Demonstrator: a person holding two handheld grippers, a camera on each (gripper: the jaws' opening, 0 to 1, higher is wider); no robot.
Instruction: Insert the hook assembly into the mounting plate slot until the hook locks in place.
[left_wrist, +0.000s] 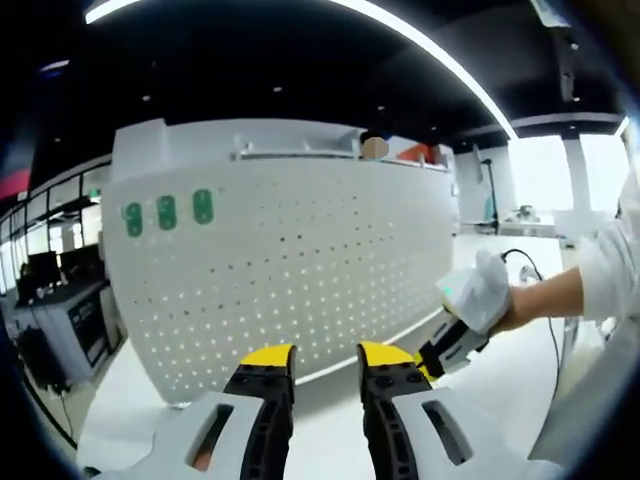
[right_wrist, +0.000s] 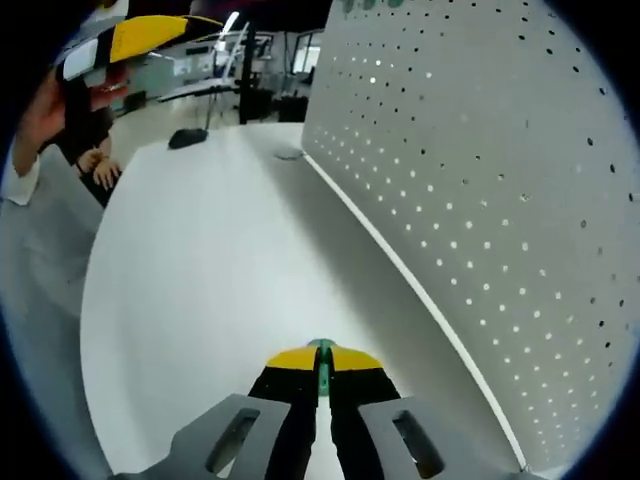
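Note:
A white pegboard mounting plate (left_wrist: 300, 260) stands upright on the table and carries three green hooks (left_wrist: 166, 212) at its upper left. My left gripper (left_wrist: 326, 358) faces the board with its yellow-tipped jaws apart and nothing between them. The right gripper (left_wrist: 452, 347) enters the left gripper view from the right, held by a gloved hand (left_wrist: 482, 290). In the right gripper view my right gripper (right_wrist: 322, 362) is shut on a thin green hook piece (right_wrist: 322, 372), low over the table beside the pegboard (right_wrist: 480, 180). The left gripper (right_wrist: 140, 38) appears at the top left.
The white table (right_wrist: 210, 260) stretches along the foot of the board. A small black object (right_wrist: 187, 137) lies at its far end. A person's sleeve (right_wrist: 45, 230) is at the left edge. Desks and equipment (left_wrist: 60, 310) stand left of the board.

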